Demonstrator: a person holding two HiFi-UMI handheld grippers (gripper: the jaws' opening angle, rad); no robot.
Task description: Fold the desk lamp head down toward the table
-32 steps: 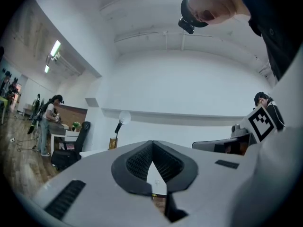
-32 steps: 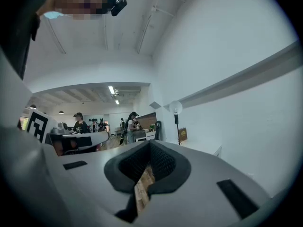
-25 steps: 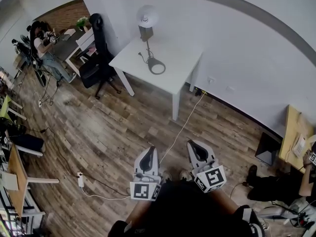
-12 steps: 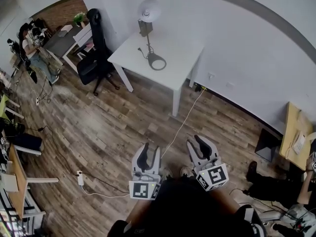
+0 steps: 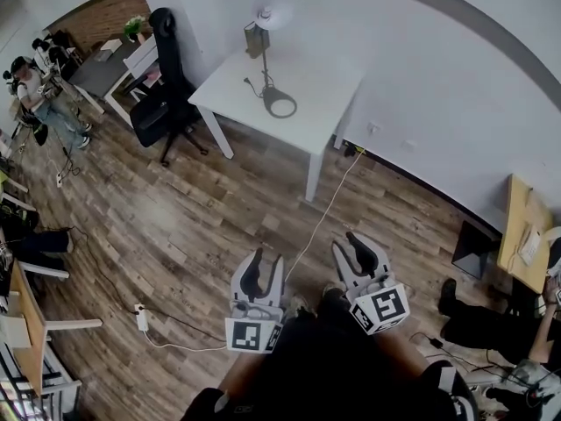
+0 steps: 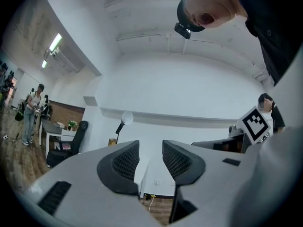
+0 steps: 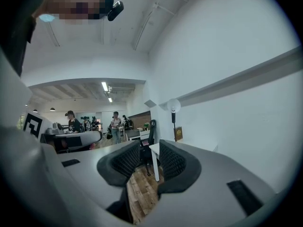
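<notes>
Approach step: desk lamp (image 5: 264, 60) upright on white table (image 5: 324, 95), well apart from grippers. Left gripper (image 5: 265, 267), right gripper (image 5: 354, 253): jaws spread, empty. Next, likely: walk closer, reach lamp head (image 5: 270, 9).

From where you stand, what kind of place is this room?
Probably an open office or workshop: a white table with a desk lamp, a black office chair beside it, and another desk further back.

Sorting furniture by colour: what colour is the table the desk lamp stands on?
The table is white, clearest in the head view.
</notes>
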